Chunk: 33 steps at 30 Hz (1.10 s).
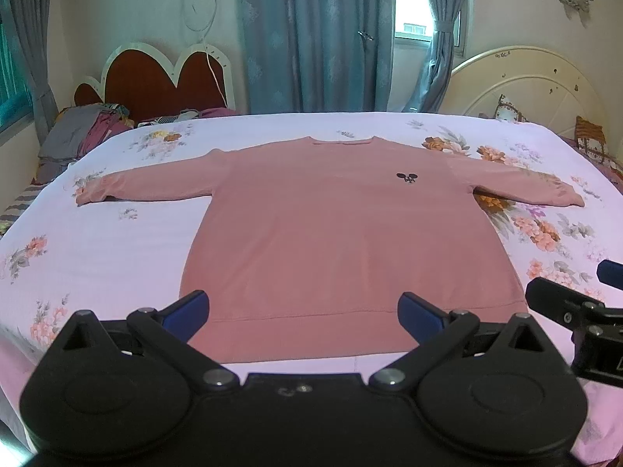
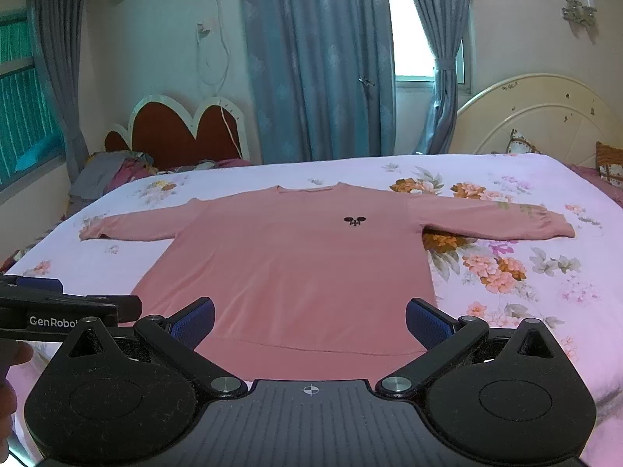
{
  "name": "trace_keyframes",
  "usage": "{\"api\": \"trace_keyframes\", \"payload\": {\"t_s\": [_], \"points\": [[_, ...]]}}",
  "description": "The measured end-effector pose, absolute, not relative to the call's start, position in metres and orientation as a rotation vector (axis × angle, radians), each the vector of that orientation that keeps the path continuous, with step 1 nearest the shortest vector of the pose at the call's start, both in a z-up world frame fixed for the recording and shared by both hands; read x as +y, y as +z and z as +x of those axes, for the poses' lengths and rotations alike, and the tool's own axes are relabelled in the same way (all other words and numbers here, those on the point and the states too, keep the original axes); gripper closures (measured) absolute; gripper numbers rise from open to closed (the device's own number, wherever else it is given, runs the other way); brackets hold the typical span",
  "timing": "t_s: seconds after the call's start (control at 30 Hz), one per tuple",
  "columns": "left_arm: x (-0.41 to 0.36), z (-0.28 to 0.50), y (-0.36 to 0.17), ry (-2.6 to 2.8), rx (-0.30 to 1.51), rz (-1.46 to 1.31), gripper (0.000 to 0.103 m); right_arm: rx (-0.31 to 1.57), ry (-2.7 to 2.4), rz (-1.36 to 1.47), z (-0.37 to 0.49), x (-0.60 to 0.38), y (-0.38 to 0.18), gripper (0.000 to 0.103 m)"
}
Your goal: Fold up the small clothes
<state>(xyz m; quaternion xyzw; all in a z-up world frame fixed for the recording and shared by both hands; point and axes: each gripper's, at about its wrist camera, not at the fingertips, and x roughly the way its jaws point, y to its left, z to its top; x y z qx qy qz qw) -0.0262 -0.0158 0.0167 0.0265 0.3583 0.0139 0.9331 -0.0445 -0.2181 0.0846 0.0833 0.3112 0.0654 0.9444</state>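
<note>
A pink long-sleeved sweater lies flat on the floral bedsheet, front up, both sleeves spread sideways, with a small black emblem on the chest. My left gripper hovers open above the near hem, blue pads wide apart with nothing between them. My right gripper also stands open over the hem, slightly to the right of the left one. In the left wrist view the right gripper's side shows at the right edge; in the right wrist view the left gripper shows at the left edge.
The bed's floral sheet stretches around the sweater. A pile of clothes lies at the far left by a red headboard. A cream headboard with cushions stands at the right. Blue curtains hang behind.
</note>
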Motion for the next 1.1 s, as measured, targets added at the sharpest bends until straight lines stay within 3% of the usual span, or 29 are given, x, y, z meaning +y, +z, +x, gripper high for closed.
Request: {"api": "trace_keyframes", "payload": {"t_s": [1.1], "points": [[-0.025,-0.023,0.02,0.038,0.733,0.059,0.0,0.628,0.111,0.188,-0.04,-0.231,0.083,0.0]]}}
